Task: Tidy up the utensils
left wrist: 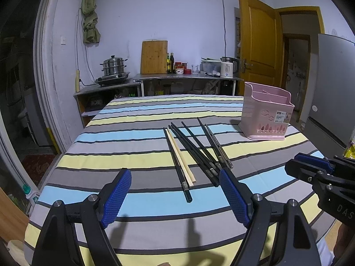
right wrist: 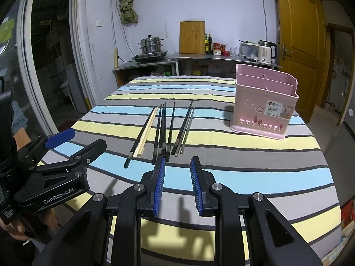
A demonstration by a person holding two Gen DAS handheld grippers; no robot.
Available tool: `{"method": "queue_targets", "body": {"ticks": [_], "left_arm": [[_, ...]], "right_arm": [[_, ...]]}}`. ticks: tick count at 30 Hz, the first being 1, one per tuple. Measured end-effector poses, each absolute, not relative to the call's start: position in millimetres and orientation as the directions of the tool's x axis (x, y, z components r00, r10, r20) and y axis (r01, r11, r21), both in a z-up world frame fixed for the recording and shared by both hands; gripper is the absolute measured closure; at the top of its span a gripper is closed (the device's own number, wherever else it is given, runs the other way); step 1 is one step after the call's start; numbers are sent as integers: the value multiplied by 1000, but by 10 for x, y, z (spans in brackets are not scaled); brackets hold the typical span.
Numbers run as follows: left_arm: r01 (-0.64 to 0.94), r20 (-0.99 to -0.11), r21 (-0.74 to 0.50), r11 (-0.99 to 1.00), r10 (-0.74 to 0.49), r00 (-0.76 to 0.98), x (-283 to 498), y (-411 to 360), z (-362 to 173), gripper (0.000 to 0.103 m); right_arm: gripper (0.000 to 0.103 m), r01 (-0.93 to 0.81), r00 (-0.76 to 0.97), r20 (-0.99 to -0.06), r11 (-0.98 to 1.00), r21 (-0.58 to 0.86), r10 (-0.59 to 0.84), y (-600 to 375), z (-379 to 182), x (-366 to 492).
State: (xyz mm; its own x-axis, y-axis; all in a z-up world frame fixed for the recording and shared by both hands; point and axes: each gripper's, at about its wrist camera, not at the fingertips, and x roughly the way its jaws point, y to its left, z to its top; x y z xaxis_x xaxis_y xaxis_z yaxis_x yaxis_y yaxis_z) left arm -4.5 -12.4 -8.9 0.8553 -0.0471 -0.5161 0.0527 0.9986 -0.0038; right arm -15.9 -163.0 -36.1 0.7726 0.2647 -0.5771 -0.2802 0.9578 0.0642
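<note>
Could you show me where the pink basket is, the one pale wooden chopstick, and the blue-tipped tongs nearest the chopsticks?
pink basket [right wrist: 250,113], right wrist view, on its front wall.
pale wooden chopstick [right wrist: 148,130], right wrist view, mid-length of the stick.
right tongs [right wrist: 177,164], right wrist view, midway between the two blue tips.

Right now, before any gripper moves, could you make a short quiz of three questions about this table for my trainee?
1. True or false: a chopstick already stands in the pink basket.
2. Among the chopsticks, how many are pale wood? A) none B) one C) four
3. Fill in: the jaws of the left gripper are spread ______ than those of the right gripper.

Key
1. False. What shows of its compartments looks empty, and all the chopsticks lie on the striped cloth.
2. B. One pale chopstick lies near the left side of the row; the others are dark.
3. Wider. Both grippers are open and hold nothing.
</note>
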Motion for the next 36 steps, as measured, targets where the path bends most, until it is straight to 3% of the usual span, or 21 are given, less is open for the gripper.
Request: {"method": "queue_targets", "body": {"ticks": [21, 36], "left_arm": [[61, -523, -1, 998, -53, 850, -16, -127, -121, 21], [49, -659, -39, 998, -62, 750, 771, 88, -330, 28]], "right_arm": [[79, -279, 769, -582, 958, 65, 263, -1634, -380, -145], [79, -278, 734, -619, 955, 102, 279, -1638, -464, 391]]}}
